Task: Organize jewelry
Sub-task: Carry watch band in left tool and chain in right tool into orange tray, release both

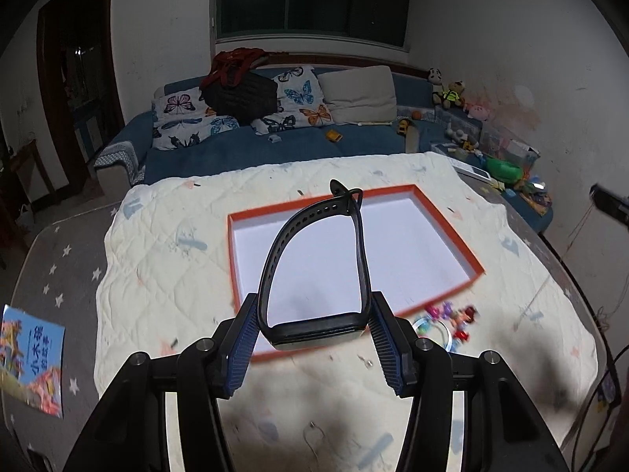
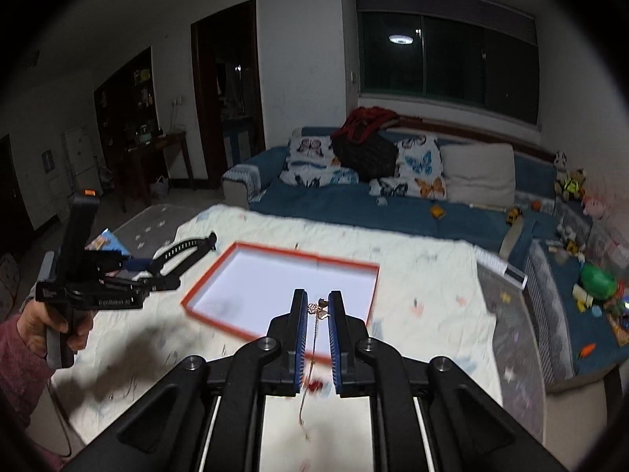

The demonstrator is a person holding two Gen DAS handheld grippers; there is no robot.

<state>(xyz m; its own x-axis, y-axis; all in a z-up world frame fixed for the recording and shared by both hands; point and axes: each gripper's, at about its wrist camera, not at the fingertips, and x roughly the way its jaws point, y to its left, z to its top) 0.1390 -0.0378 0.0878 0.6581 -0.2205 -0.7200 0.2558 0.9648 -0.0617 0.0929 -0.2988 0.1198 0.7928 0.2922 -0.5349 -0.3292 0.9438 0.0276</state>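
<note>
My left gripper (image 1: 312,308) is shut on a black wristband watch (image 1: 318,259) and holds it in the air above the near edge of a shallow orange-rimmed white box (image 1: 448,228). The box lies on a cream quilt. The right wrist view shows the same left gripper (image 2: 157,271) with the watch (image 2: 184,249) at the left of the box (image 2: 338,265). My right gripper (image 2: 317,306) is shut on a thin gold chain with a small pendant (image 2: 316,310); the chain hangs down between the fingers above the box's near edge. A colourful charm bracelet (image 1: 448,320) lies on the quilt near the box.
The cream quilt (image 1: 165,259) covers a table with a grey star-print cloth (image 1: 59,275) at the left, where a picture book (image 1: 29,358) lies. Behind is a blue sofa (image 1: 275,149) with butterfly pillows and toys at the right.
</note>
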